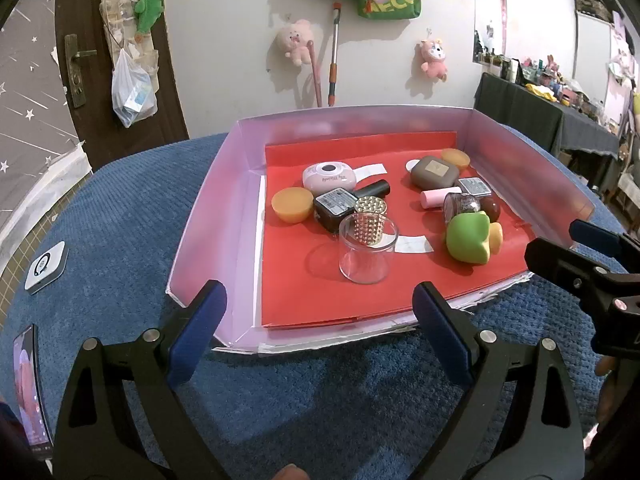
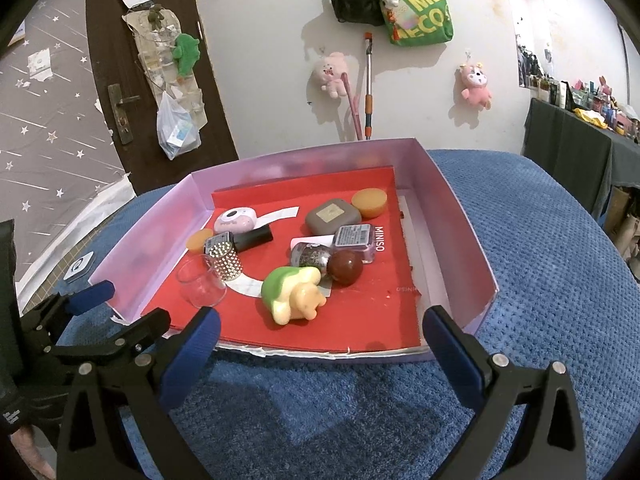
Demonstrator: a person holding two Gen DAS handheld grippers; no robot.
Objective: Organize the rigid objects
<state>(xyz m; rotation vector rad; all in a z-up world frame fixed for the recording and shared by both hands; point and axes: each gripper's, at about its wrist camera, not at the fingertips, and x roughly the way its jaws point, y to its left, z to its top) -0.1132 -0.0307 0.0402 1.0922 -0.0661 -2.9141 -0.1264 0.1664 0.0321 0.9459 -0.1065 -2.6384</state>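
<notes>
A pink-walled tray (image 1: 224, 184) with a red floor sits on the blue cloth and holds several small objects: a clear glass cup (image 1: 366, 250), a studded silver cup (image 1: 370, 216), a green and yellow turtle toy (image 1: 470, 238), a brown case (image 1: 434, 172), two orange pucks (image 1: 292, 204), a pink round case (image 1: 328, 176). In the right wrist view the turtle toy (image 2: 294, 290), a dark red ball (image 2: 345, 266) and the glass cup (image 2: 200, 282) show. My left gripper (image 1: 320, 320) is open and empty before the tray's near edge. My right gripper (image 2: 320, 340) is open and empty too.
A white device (image 1: 46, 266) and a phone (image 1: 32, 384) lie on the blue cloth at the left. A brown door and a wall with hanging plush toys and bags stand behind. A dark cluttered table (image 1: 560, 120) is at the right.
</notes>
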